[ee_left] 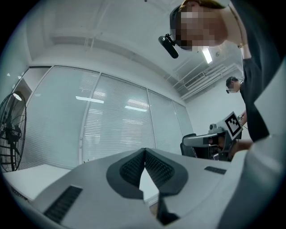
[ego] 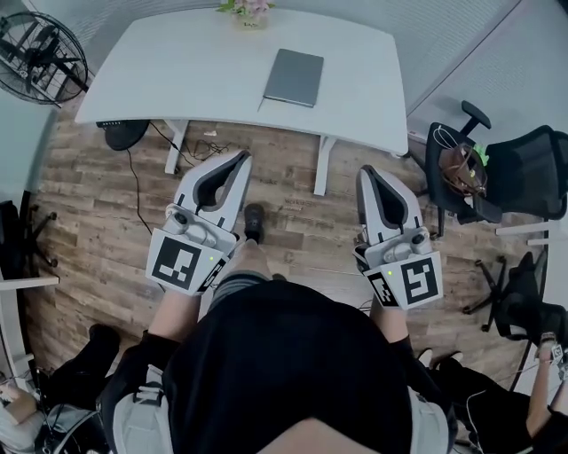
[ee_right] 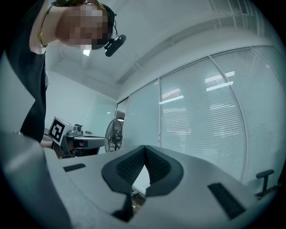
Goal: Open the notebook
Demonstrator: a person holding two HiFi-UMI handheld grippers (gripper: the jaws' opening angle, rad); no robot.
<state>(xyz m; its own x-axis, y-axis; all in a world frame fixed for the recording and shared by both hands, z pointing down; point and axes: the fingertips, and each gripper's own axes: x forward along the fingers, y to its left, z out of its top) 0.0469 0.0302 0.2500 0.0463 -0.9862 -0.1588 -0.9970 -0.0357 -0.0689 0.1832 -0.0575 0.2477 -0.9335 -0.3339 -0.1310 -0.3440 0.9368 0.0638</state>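
**A:** Nearest to us is the wearer's black shirt [ego: 293,363], filling the bottom of the head view. Both forearms reach out from it over the wooden floor [ego: 98,213]. Why do we read the arms as merely carried?

**B:** Because the left gripper [ego: 240,161] and the right gripper [ego: 366,172] both hang over the floor, short of the surface [ego: 169,62], and point toward it. In each gripper's own view we see the pads meeting at the tip with nothing between them. Both are closed and empty.

**A:** And the notebook [ego: 294,77]?

**B:** It lies flat and shut on the white surface, a little right of the middle and well apart from both grippers. A small flower pot [ego: 248,11] stands beyond it at the far edge. We judge it sits alone, with bare top all round, so either gripper can come at an edge.

**A:** So the opening has not begun, we'd say.

**B:** Agreed: the cover is down and nothing touches it. The grippers are held side by side, which suits an approach on foot, and a shoe [ego: 254,220] shows between them.

**A:** What will the opening call for?

**B:** We reckon closed jaws cannot pinch a cover. One gripper would have to part its jaws or slip a tip under the free edge, perhaps while the other holds the back down. We cannot tell from here which edge is the spine.

**A:** Is anything in the way?

**B:** A fan [ego: 40,58] stands at the left and an office chair [ego: 524,173] at the right. Both are off the line to the surface.
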